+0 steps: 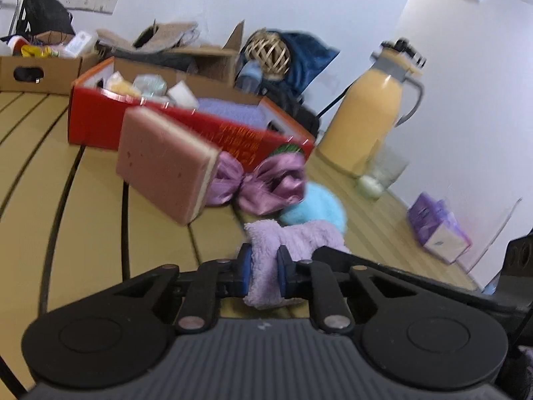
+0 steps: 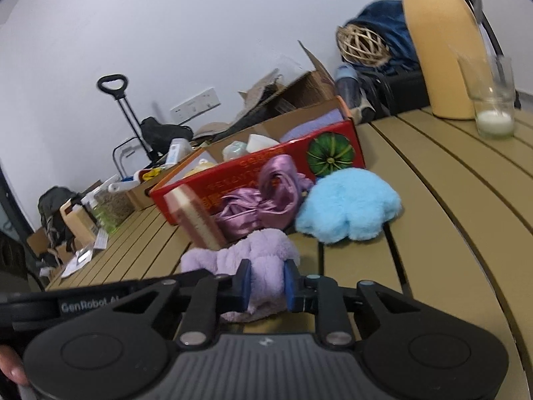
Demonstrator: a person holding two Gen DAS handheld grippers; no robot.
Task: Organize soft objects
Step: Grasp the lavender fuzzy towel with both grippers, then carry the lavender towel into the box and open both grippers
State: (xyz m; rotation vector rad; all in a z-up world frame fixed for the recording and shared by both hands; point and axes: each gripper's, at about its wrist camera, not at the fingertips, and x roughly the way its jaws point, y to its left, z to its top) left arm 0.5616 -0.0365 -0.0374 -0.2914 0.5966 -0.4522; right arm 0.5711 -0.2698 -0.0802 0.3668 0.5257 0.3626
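Note:
A lilac fluffy cloth (image 1: 299, 233) lies on the tan slatted table (image 1: 83, 233), and both grippers hold it. My left gripper (image 1: 264, 266) is shut on one end of it. My right gripper (image 2: 267, 283) is shut on another fold of the lilac cloth (image 2: 266, 250). Just beyond stand a pink sponge (image 1: 163, 166) on edge, a purple satin bow (image 1: 263, 183) and a fluffy light-blue piece (image 1: 316, 206). Behind them is a red cardboard box (image 1: 93, 123) holding several soft items.
A yellow thermos jug (image 1: 366, 113) and a glass (image 1: 386, 166) with some milk stand at the table's far right. A purple tissue pack (image 1: 436, 226) lies to the right. Brown cardboard boxes (image 1: 33, 70), bags and a wicker ball (image 1: 268, 53) crowd the wall behind.

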